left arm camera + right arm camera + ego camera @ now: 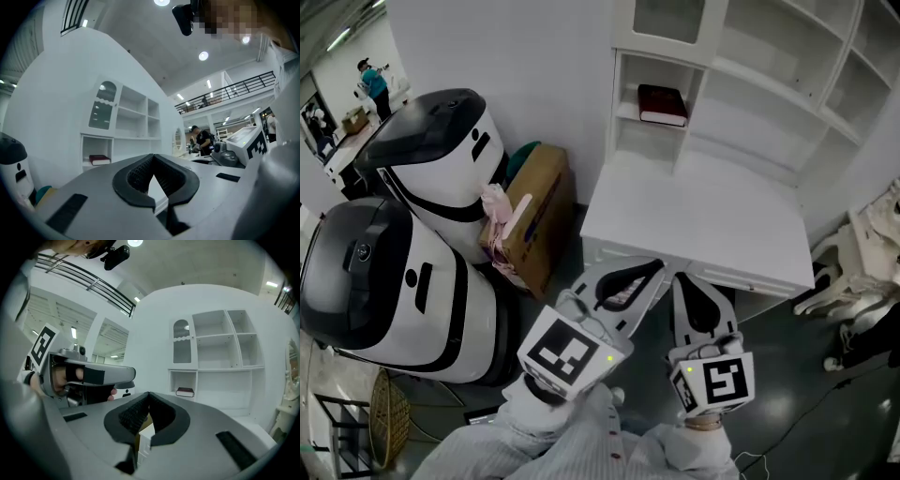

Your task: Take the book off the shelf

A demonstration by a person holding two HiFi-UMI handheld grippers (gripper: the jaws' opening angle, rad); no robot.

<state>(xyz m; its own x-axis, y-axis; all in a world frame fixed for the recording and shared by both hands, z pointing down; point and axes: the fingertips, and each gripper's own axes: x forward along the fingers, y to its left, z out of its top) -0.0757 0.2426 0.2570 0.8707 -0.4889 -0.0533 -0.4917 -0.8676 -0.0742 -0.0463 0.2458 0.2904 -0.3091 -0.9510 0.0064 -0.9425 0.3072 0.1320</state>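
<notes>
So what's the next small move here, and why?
Probably open the right claw and carry it forward over the white desk toward the dark red hardcover book lying flat in the small shelf compartment. It and the left claw are shut, empty, and well short of the book.

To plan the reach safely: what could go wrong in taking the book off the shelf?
1. The book lies flat in a narrow cubby; a gripper might hit its walls or push the book deeper.
2. The left gripper and right gripper are both shut; one must open first.
</notes>
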